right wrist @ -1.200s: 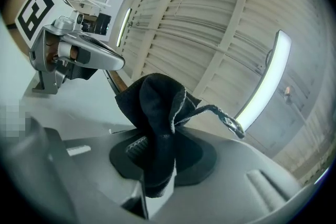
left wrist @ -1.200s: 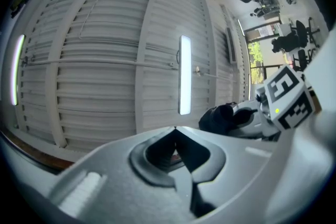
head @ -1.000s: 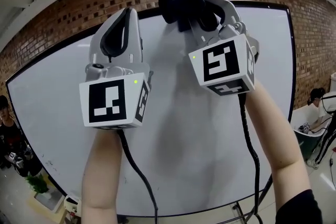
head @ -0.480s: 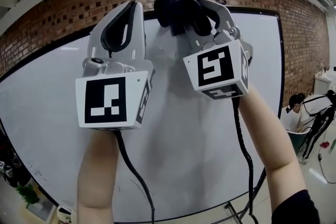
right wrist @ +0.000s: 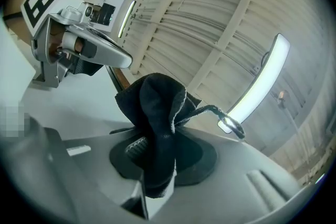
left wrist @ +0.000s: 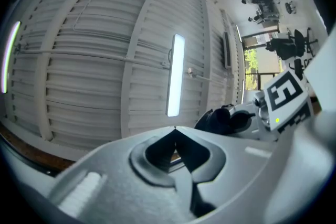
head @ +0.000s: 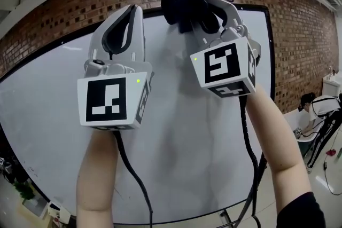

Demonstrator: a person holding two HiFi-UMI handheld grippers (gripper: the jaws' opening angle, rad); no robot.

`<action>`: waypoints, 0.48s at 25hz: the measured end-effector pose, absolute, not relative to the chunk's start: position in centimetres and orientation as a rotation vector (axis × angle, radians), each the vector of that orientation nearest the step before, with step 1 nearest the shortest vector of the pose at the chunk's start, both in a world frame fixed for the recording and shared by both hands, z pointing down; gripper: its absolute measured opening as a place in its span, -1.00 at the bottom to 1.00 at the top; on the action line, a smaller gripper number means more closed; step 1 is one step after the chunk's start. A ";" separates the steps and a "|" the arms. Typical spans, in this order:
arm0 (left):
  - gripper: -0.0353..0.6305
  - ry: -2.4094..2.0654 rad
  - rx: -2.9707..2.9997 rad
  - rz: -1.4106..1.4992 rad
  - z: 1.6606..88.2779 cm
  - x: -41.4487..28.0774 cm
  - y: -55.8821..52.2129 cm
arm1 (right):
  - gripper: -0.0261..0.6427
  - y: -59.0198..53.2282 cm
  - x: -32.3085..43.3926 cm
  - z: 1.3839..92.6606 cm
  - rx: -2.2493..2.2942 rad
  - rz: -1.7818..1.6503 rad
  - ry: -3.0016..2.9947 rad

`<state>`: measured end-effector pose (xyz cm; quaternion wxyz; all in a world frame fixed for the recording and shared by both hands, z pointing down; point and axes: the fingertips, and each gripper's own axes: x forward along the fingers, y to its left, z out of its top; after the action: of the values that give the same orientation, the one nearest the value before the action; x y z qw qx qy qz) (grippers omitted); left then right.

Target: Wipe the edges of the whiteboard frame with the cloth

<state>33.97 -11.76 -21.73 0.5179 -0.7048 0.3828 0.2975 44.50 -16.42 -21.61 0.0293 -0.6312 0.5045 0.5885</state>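
A whiteboard [head: 181, 131] with a thin black frame [head: 69, 41] hangs on a brick wall. My right gripper [head: 206, 5] is raised to the frame's top edge and is shut on a bunched black cloth [head: 184, 4]. The cloth lies against that edge. In the right gripper view the cloth [right wrist: 157, 113] stands up from between the jaws and hides the fingertips. My left gripper [head: 132, 12] is held up beside it on the left, shut and empty, with its tip near the top edge. In the left gripper view its jaws [left wrist: 174, 131] meet, and the cloth [left wrist: 220, 118] shows to their right.
The brick wall [head: 64, 13] surrounds the board, under a ribbed ceiling with strip lights [left wrist: 175, 76]. The frame's right edge [head: 271, 61] runs down at the right. A person [head: 312, 109] sits low at the far right. Black cables [head: 251, 131] hang from both grippers.
Both grippers and the cloth have shifted right along the top edge, closer to the board's right corner. The grip on the cloth is unchanged.
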 end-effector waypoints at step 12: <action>-0.88 0.942 -1.699 0.713 -21.5 47.2 -10.4 | -0.69 -14.5 61.3 -22.7 -2.033 1.765 1.524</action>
<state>47.24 -10.42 -21.52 0.5109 -0.7058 0.3913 0.2962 61.33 -14.55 -22.73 0.0238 -0.6570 0.4924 0.5704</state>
